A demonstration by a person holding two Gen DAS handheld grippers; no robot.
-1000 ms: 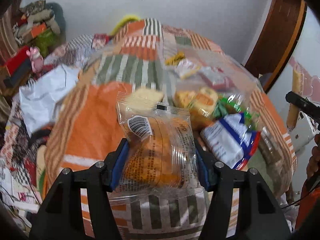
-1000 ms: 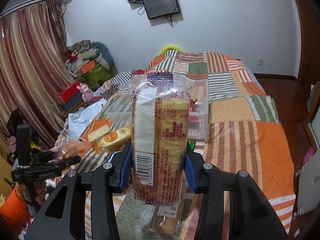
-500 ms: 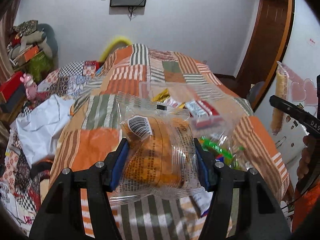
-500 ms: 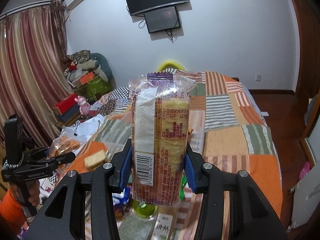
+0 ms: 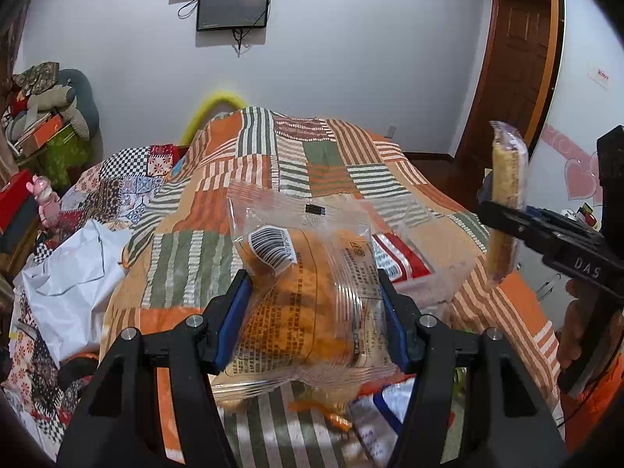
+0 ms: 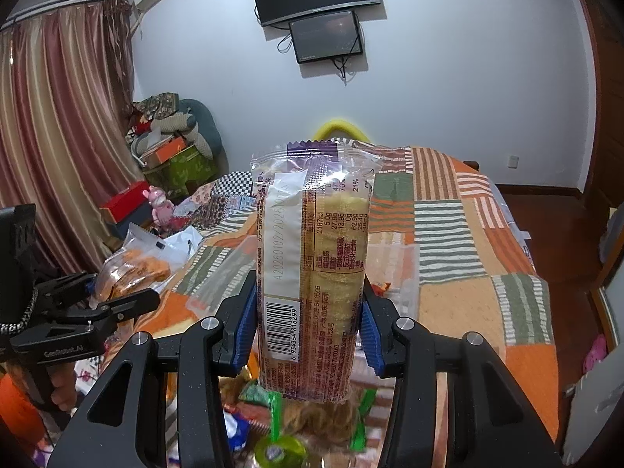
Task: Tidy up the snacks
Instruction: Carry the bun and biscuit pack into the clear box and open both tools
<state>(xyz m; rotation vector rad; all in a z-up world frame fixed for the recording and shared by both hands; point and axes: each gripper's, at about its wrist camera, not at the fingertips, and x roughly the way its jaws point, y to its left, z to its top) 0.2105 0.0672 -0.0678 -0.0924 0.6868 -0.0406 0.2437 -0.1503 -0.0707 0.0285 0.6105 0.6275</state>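
Observation:
My left gripper is shut on a clear bag of orange snacks, held above the patchwork bed. The same bag of orange snacks shows at the left of the right wrist view, in the left gripper. My right gripper is shut on a tall purple-trimmed pack of pale biscuits, standing upright. In the left wrist view that biscuit pack appears edge-on at the right, in the right gripper. A clear plastic box with red-and-white packets lies on the bed behind the bag.
Loose snack packets lie on the bed below the grippers. A white plastic bag and cluttered boxes fill the left side. Two dark screens hang on the far wall. A wooden door stands at the right.
Both grippers have risen with their packets: the bed and snack pile sit lower in view and more wall and screens show. The grips are unchanged.

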